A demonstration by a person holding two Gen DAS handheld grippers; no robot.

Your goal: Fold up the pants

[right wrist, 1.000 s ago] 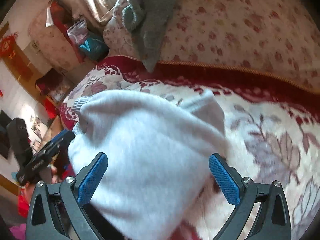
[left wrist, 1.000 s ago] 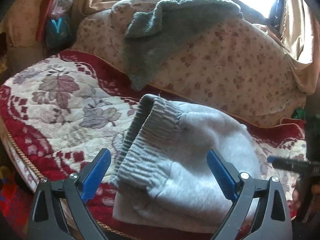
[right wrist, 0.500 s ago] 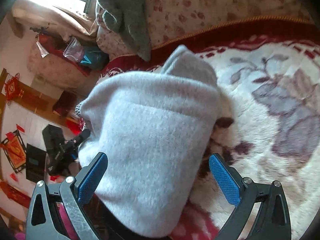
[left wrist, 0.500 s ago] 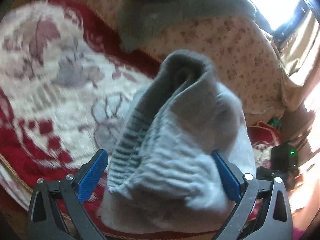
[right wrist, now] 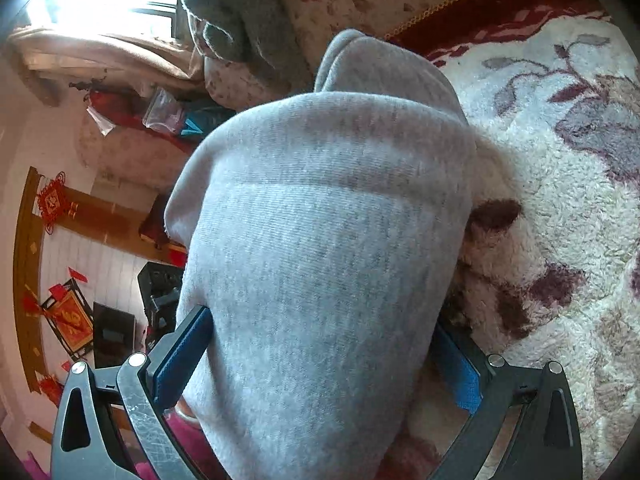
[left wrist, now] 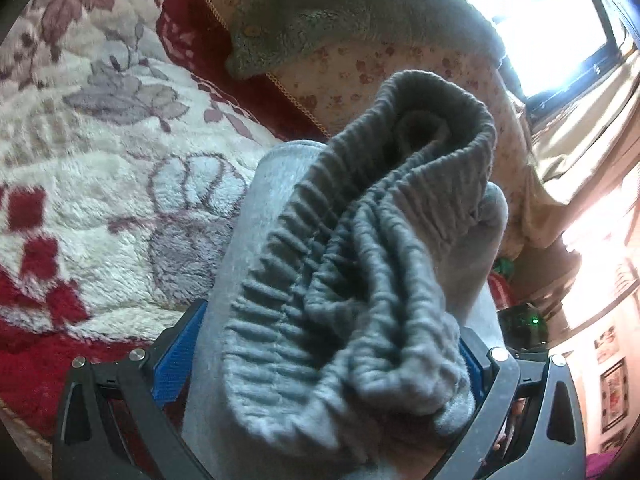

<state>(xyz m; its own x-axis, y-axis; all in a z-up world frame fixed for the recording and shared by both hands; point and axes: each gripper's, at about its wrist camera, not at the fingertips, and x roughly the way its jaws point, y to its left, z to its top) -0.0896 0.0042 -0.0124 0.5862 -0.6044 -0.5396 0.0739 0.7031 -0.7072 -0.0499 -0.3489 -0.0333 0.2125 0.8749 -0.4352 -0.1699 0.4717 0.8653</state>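
Here the left gripper [left wrist: 324, 364] and right gripper [right wrist: 320, 356], both spread wide, flank the folded grey sweatpants [right wrist: 320, 240] on the floral blanket [left wrist: 100, 184].

Light grey pants [left wrist: 360, 280] — red-and-cream floral blanket [left wrist: 100, 160] — blue hand-held gripper pads [left wrist: 180, 356].

The folded pants [left wrist: 344, 300] lie on the blanket [left wrist: 100, 184], filling the gap between each gripper's jaws. Behind them, a towel [left wrist: 340, 12] drapes over the backrest [left wrist: 400, 68].
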